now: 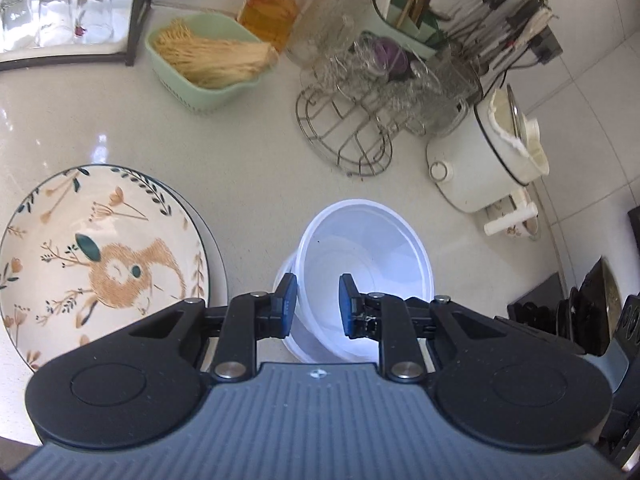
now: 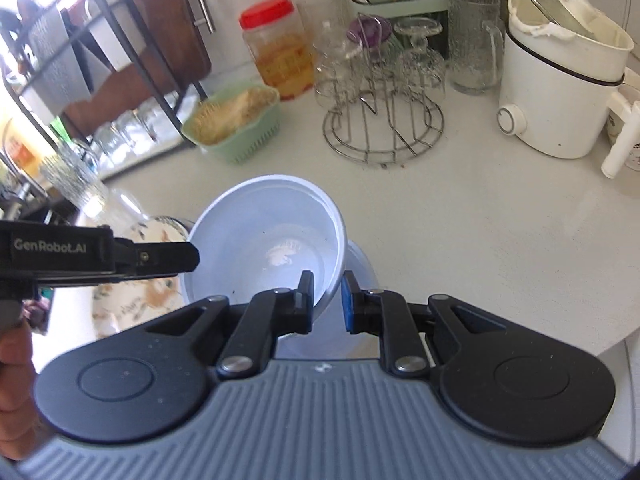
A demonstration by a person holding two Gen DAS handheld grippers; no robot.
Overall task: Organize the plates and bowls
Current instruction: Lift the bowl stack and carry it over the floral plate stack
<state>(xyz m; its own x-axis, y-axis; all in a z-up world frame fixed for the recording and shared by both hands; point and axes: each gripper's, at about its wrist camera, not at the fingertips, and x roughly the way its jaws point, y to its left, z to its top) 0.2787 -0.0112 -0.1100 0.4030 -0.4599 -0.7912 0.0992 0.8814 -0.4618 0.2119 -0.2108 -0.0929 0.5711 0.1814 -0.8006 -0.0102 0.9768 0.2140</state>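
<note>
Tilting white bowl (image 2: 264, 240), rim pinched by right claw (image 2: 327, 304)

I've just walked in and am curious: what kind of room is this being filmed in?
Most likely a home kitchen counter. A wire rack of upturned glasses, a caddy of utensils and a white electric cooking pot stand on the pale countertop.

Black hand-held gripper (image 2: 327, 300), blue pads (image 2: 349, 300), ribbed grey base
</note>
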